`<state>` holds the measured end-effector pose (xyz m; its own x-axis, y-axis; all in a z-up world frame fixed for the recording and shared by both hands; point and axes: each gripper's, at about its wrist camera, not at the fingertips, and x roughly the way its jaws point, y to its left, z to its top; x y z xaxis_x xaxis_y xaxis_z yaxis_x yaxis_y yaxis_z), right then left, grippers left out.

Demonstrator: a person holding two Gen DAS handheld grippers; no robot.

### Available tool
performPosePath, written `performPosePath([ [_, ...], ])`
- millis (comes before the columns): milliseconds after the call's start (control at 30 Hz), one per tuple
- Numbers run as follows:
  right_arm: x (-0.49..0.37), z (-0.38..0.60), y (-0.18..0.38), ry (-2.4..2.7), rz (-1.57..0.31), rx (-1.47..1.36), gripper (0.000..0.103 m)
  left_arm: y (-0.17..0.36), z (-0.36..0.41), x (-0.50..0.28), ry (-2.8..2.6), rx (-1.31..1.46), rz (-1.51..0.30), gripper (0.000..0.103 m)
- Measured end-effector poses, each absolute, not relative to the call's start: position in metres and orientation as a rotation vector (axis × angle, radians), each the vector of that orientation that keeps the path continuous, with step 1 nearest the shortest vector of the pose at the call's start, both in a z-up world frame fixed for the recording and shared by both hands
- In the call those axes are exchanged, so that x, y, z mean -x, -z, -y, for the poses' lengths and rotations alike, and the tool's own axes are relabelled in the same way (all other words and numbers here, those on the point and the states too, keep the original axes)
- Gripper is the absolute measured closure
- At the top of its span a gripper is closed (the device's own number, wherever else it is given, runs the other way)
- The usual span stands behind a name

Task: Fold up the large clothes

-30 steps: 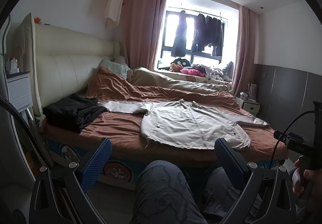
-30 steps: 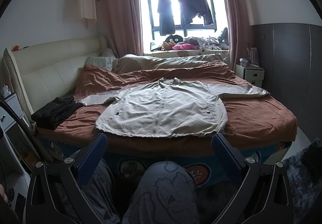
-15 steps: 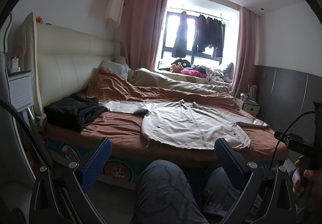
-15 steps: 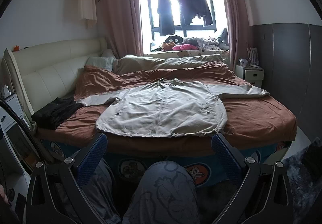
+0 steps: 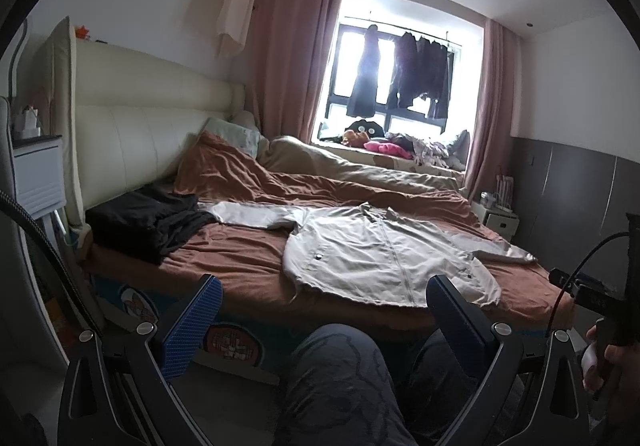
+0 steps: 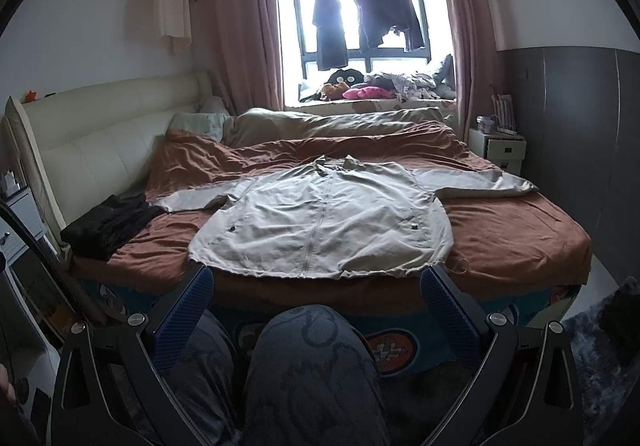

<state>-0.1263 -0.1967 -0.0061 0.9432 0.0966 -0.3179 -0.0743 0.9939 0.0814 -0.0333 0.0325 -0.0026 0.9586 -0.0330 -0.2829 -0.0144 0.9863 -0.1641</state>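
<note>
A beige zip jacket (image 6: 320, 217) lies flat, front up, on the brown bed sheet (image 6: 512, 238), sleeves spread left and right, hem toward me. It also shows in the left wrist view (image 5: 380, 254). My left gripper (image 5: 324, 310) is open and empty, held low in front of the bed, short of the jacket's hem. My right gripper (image 6: 316, 302) is open and empty, centred below the hem, above my knees. The right gripper's body (image 5: 592, 298) shows at the right edge of the left wrist view.
A dark folded garment (image 6: 104, 221) lies at the bed's left side near the cream headboard (image 6: 100, 133). A rumpled duvet (image 6: 320, 125) sits behind the jacket. A white nightstand (image 6: 498, 145) stands at the far right, a bedside unit (image 5: 36, 173) at left.
Both grippers stay open and nearly still. The left wrist view has shifted very slightly; the jacket has not moved.
</note>
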Motion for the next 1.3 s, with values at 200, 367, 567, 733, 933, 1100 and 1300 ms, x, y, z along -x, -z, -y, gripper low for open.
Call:
performPosePath([
  [200,0.102,0.196,0.005,-0.113,-0.337,-0.060,0.000,0.000,-0.036,0.014,-0.014,0.181,-0.288,0.000],
  [367,0.070,0.191,0.005,-0.133,-0.350,-0.053,0.000,0.002,-0.043,-0.010,-0.037,0.190,-0.298,0.000],
  [567,0.022,0.186,0.008,-0.136,-0.390,-0.046,0.000,0.008,-0.057,-0.054,-0.066,0.199,-0.345,0.000],
  [733,-0.019,0.185,0.006,-0.134,-0.422,-0.077,0.000,0.015,-0.068,-0.087,-0.082,0.212,-0.374,0.001],
  [933,-0.063,0.179,0.001,-0.124,-0.460,-0.071,0.000,0.025,-0.081,-0.127,-0.109,0.231,-0.431,0.001],
  [1100,-0.106,0.167,-0.001,-0.131,-0.501,-0.062,0.000,0.035,-0.096,-0.161,-0.135,0.256,-0.478,0.001],
  [1300,-0.156,0.151,-0.007,-0.160,-0.528,-0.056,0.000,0.039,-0.114,-0.197,-0.158,0.272,-0.513,0.001],
])
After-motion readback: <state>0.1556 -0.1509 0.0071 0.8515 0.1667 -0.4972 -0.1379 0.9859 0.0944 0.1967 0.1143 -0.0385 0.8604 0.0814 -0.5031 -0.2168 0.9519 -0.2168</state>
